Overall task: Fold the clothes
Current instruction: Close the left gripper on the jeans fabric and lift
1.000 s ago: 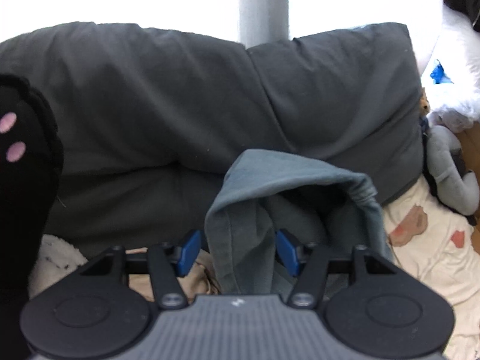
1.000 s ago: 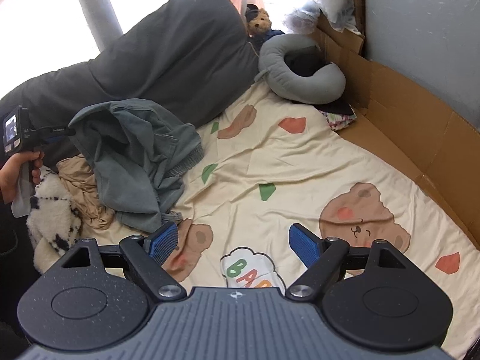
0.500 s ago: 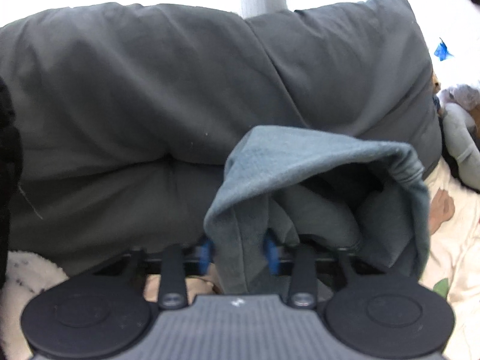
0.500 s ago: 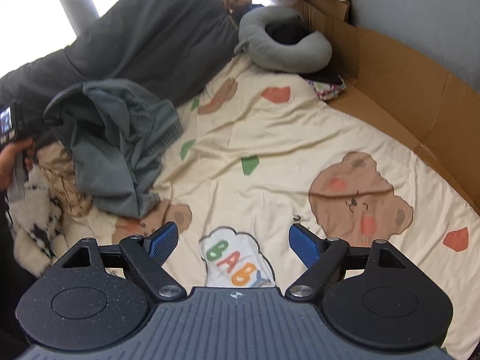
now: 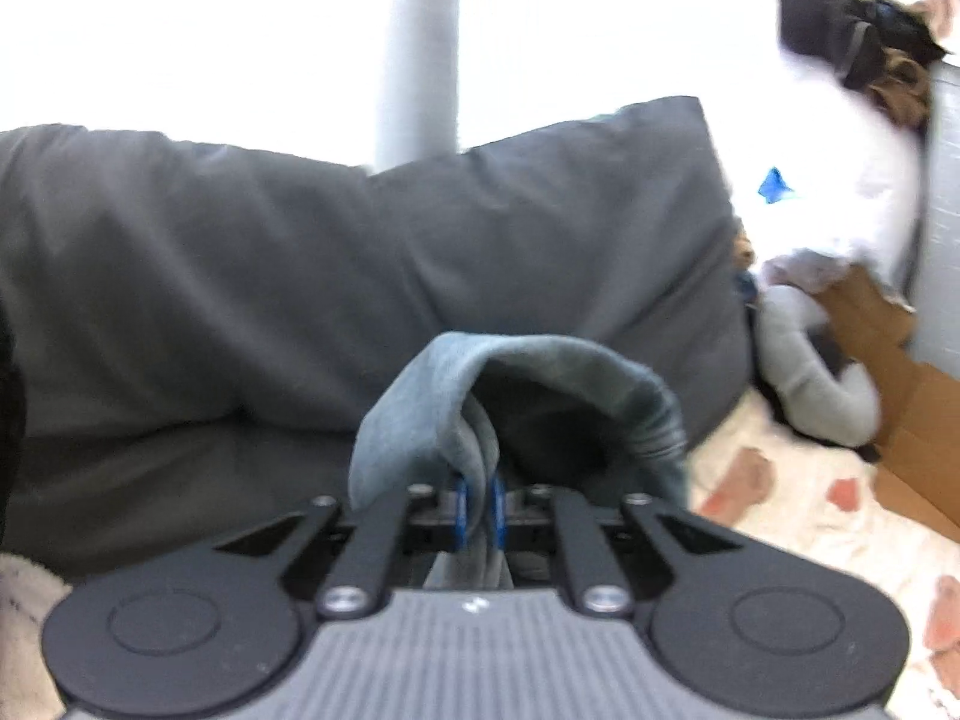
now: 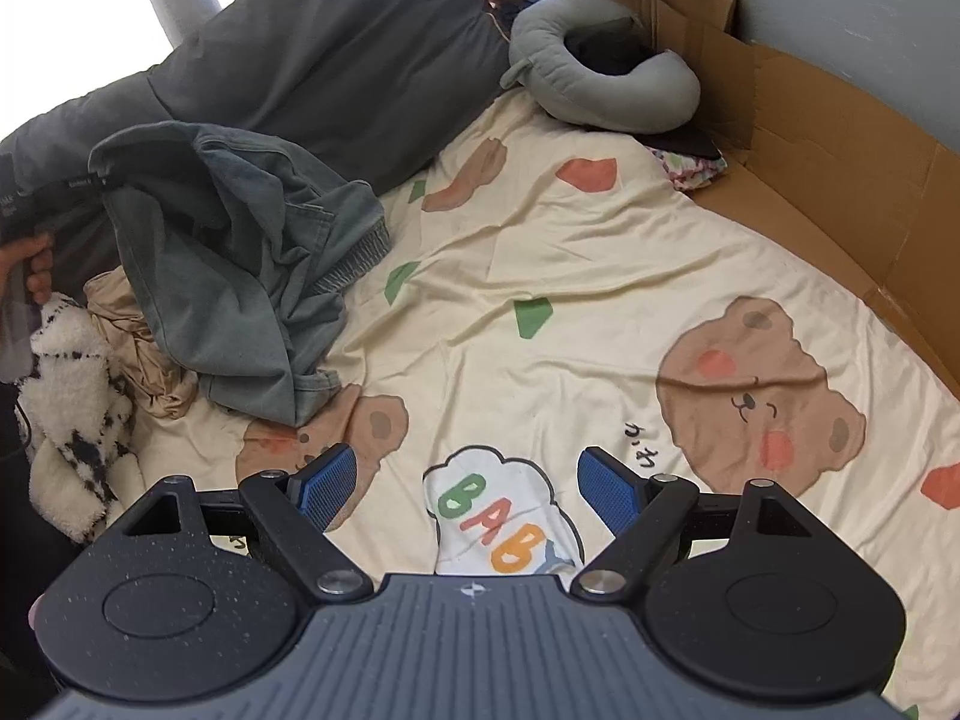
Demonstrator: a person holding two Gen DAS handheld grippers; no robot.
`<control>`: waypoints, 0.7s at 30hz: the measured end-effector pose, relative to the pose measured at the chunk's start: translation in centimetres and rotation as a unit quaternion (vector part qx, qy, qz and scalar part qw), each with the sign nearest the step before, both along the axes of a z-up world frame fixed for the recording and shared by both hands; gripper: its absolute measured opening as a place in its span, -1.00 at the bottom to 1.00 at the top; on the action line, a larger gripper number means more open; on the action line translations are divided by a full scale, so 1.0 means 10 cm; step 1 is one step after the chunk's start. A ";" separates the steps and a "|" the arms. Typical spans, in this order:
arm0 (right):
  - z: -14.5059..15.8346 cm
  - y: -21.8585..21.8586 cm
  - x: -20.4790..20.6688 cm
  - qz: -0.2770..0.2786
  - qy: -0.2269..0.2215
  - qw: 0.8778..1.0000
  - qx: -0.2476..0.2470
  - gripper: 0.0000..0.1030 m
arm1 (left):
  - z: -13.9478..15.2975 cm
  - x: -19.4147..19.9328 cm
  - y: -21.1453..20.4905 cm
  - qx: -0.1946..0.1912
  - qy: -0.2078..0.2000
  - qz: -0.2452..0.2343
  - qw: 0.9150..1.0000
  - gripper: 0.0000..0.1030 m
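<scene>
1. The left claw (image 5: 477, 507) is closing on a bunched fold of the grey-blue garment (image 6: 240, 264); its blue pads (image 5: 461, 510) already pinch the cloth between them, so the grip looks made.
2. The garment lies crumpled on the left side of the bed sheet (image 6: 570, 312), against the dark pillows (image 6: 336, 54). One edge is lifted at the left claw and the rest trails down over a tan cloth (image 6: 135, 354), beside a fluffy toy (image 6: 78, 414).
3. The right claw (image 6: 465, 486) hangs above the sheet near the "BABY" print, jaws wide apart with nothing between them, well apart from the garment.
4. The step in hand, as I judge it, is drawing the garment out of the pile onto the bare sheet so it can be spread flat.
5. To do it well, keep the left grip firm and lift high enough that the hem clears the tan cloth; otherwise that cloth may drag along.
6. Pull toward the open middle of the sheet, away from the pillows, where there is room to spread.
7. Bring the right claw to a second edge, best the ribbed hem (image 6: 360, 252) showing at the garment's right, and take one layer only.
8. Which part the left claw holds, collar, sleeve or hem, cannot be told from the bunching; shake it loose before choosing a fold line.
</scene>
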State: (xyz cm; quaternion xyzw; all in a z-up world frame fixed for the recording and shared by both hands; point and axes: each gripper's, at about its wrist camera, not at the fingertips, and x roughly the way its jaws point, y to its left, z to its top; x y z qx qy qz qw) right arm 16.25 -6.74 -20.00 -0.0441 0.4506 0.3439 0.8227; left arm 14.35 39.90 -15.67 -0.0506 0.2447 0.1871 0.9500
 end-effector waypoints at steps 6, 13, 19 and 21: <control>0.01 0.10 0.00 0.008 -0.002 1.000 0.010 0.65 | 0.19 0.06 -0.36 -0.004 -0.006 -0.067 0.998 -0.84; 0.04 0.18 0.00 0.010 -0.009 1.000 0.019 0.65 | 0.24 0.24 -0.80 -0.026 -0.001 -0.137 0.990 -0.84; 0.10 0.21 0.01 0.010 -0.014 0.999 0.031 0.65 | 0.19 0.35 -1.34 -0.056 0.005 -0.210 0.976 -0.85; 0.10 0.22 0.00 0.011 -0.016 0.999 0.033 0.65 | 0.15 0.39 -1.50 -0.073 0.010 -0.233 0.970 -0.85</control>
